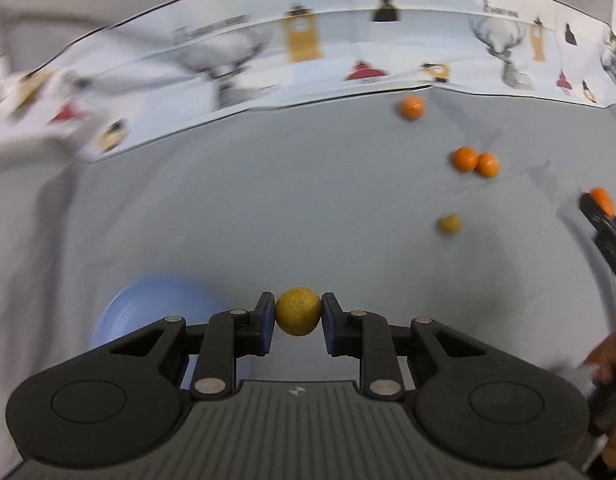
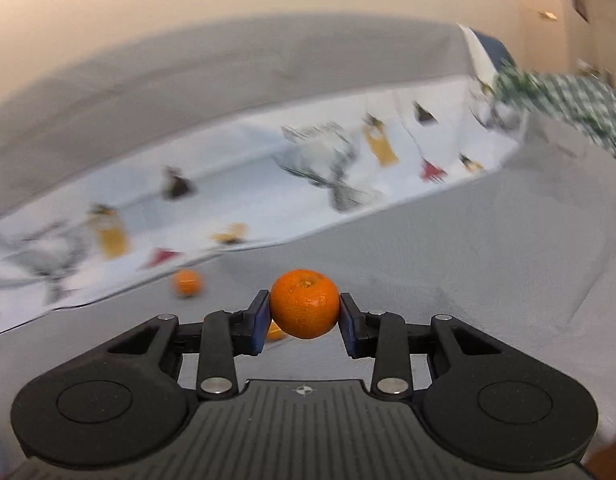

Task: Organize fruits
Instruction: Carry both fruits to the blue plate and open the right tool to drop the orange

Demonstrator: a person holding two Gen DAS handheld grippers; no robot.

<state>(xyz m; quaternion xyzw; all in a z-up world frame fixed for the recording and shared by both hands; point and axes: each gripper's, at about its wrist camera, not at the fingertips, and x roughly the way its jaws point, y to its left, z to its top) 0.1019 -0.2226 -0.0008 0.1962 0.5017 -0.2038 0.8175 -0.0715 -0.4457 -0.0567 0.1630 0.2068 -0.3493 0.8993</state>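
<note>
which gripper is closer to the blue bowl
Left. The left gripper, holding a yellow fruit, hangs right beside the blue bowl. The right gripper is far across the table.

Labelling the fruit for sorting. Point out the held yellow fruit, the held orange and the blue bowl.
yellow fruit (image 1: pixel 297 317), left wrist view, middle of its skin
orange (image 2: pixel 305 309), right wrist view, middle of its front
blue bowl (image 1: pixel 148 304), left wrist view, its visible wall

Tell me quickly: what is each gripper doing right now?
Left gripper: shut on the yellow fruit.
Right gripper: shut on the orange fruit.
</note>
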